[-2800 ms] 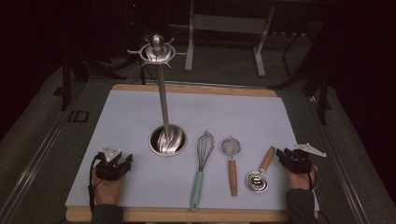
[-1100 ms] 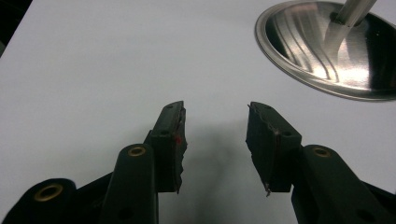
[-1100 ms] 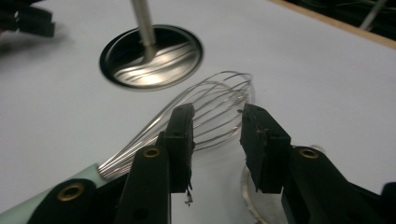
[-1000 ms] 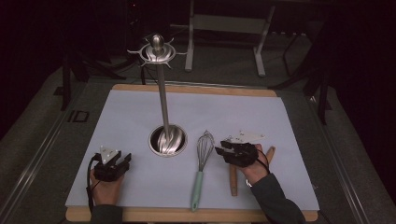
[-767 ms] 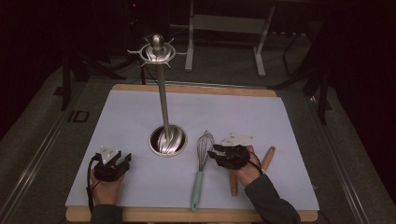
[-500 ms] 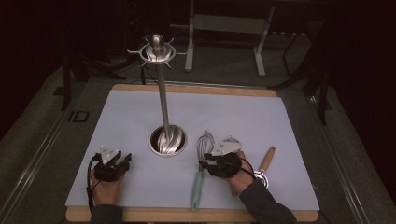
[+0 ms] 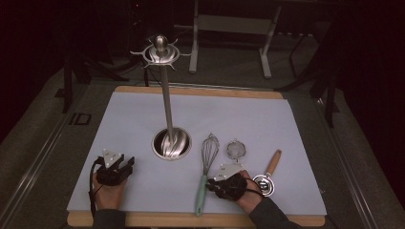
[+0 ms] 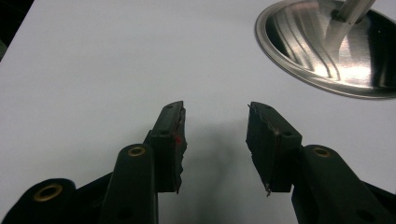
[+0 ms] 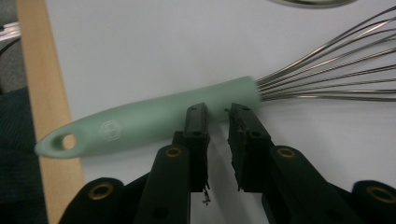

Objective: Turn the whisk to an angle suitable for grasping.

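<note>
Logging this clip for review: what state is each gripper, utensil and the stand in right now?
Left gripper: open, resting on the mat, holding nothing.
Right gripper: jaws narrowly apart, tips at the whisk handle, not clamped.
Whisk: lying flat, unlifted.
Small strainer: lying flat.
Wooden-handled utensil: lying flat.
Utensil stand: upright, hooks bare.

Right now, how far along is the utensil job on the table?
Nothing looks hung yet: the stand's hook ring is bare. In hand: the right gripper is at the whisk, jaws slightly apart at its green handle, whether touching I cannot tell. The strainer, wooden-handled tool and whisk lie flat. The left gripper rests open.
</note>
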The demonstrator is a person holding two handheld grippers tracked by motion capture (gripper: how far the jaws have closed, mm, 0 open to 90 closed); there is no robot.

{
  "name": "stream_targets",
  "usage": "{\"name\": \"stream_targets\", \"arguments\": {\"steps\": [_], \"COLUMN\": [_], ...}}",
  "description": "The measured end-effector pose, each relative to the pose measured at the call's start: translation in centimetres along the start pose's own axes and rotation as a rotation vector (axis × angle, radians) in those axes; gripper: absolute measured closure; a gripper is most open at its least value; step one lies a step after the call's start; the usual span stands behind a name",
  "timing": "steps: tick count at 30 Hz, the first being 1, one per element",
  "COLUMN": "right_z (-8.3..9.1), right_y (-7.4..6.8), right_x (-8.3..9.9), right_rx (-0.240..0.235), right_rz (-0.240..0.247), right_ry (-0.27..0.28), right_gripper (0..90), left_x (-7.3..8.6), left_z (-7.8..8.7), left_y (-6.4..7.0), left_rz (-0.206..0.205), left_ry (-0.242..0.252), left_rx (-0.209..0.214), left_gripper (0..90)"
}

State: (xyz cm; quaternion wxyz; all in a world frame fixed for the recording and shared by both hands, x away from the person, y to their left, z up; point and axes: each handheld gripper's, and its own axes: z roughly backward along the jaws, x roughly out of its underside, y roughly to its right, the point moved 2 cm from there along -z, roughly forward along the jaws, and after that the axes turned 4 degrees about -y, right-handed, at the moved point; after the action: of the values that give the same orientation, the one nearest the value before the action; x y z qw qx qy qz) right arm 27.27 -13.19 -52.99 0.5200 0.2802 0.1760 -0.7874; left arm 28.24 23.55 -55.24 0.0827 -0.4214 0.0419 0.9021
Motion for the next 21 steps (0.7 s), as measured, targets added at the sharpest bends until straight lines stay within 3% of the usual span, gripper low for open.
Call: {"name": "stream_targets", "arguments": {"steps": [10,13,21], "right_z": [-0.8,-1.7,-3.0], "right_y": [-1.4,-1.9,-3.0], "right_x": [-0.2,-0.2,-1.8], "right_rx": [-0.041,-0.049,-0.08], "right_rz": [0.025,0.046,0.078], "right_ry": [-0.013,-0.04,-0.028], "right_gripper": [80.2,80.0,79.8], "left_x": [0.0,0.0,0.0], "left_z": [0.0,0.0,0.0], "left_y": [0.0,0.0,0.0], "left_rz": [0.002,0.003,0.004], "left_ry": [0.004,0.005,0.009], "left_rx": [0.0,0.001,0.002], "left_gripper": [57.0,57.0,57.0]}}
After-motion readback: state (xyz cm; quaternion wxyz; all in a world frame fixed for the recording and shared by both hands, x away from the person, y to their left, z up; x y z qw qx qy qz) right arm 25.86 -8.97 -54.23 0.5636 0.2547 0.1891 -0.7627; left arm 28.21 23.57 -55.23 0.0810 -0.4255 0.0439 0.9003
